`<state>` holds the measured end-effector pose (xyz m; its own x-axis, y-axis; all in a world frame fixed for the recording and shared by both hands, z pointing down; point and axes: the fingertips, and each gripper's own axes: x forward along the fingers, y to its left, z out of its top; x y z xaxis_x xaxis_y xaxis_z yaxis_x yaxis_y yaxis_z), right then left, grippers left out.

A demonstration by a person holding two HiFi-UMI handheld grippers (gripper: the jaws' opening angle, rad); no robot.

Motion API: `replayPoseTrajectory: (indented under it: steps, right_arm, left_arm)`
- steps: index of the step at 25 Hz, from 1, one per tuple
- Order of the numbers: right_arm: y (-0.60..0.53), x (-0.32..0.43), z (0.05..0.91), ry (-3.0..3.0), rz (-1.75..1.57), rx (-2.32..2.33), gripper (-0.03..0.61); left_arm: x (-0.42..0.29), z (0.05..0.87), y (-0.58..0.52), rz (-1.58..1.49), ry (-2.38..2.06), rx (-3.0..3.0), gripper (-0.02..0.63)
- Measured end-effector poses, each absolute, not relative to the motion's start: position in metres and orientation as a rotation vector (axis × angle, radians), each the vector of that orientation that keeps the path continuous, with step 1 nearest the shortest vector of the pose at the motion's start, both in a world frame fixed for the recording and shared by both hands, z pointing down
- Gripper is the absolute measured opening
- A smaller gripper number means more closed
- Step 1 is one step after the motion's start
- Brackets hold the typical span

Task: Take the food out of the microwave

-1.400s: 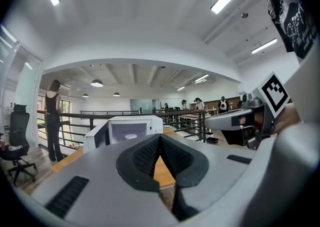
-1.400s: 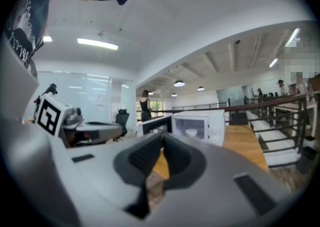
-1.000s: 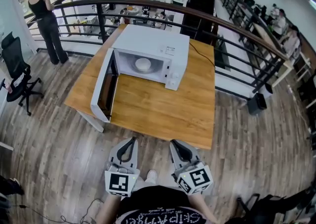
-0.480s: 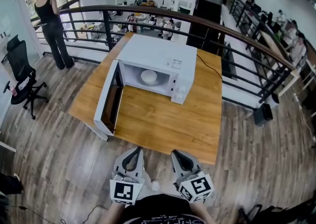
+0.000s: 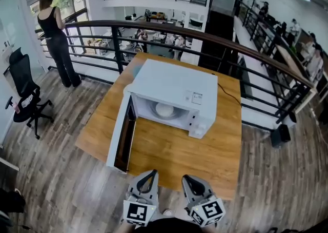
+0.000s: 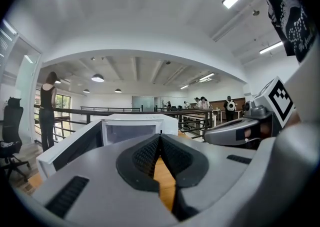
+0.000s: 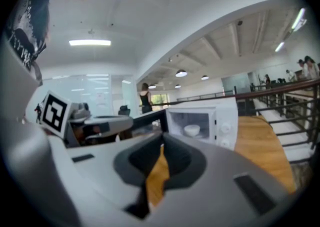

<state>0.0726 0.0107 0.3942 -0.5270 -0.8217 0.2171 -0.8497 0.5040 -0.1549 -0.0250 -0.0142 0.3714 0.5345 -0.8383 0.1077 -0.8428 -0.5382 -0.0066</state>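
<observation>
A white microwave (image 5: 171, 85) stands on a wooden table (image 5: 215, 150), its door (image 5: 122, 138) swung open to the left. Inside it sits a white bowl (image 5: 165, 109), also seen in the right gripper view as the bowl (image 7: 192, 130) in the lit cavity. My left gripper (image 5: 152, 173) and right gripper (image 5: 185, 178) hover side by side at the table's near edge, both shut and empty, well short of the microwave. In the left gripper view the left gripper (image 6: 160, 135) points at the microwave (image 6: 131, 127); the right gripper (image 7: 162, 146) points left of the cavity.
A dark metal railing (image 5: 246, 55) curves behind the table. A person (image 5: 57, 37) stands at the far left by an office chair (image 5: 25, 93). A cable (image 5: 228, 93) runs from the microwave across the table's right side. Wood floor surrounds the table.
Both grippers and the head view have come closer to the table, and the microwave looks larger. The jaws stayed shut, and the microwave door and bowl have not moved.
</observation>
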Motion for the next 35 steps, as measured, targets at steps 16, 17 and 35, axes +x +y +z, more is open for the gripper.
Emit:
replayPoseTrajectory:
  steps: [16,17,35]
  right_arm:
    - [-0.081,0.048,0.408,-2.499,0.433,1.581,0.04]
    - [-0.084,0.048,0.409,-2.49,0.433,1.59,0.04]
    - [-0.113,0.048,0.422,-2.435,0.475,1.672,0.04]
  left_arm:
    - [-0.037,0.393,-0.108,0.159,-1.304,2.707,0.032]
    - [-0.036,0.395,-0.112,0.16,-1.29,2.71,0.032]
    - [-0.035,0.411,-0.144,0.153,-1.189,2.679,0.032]
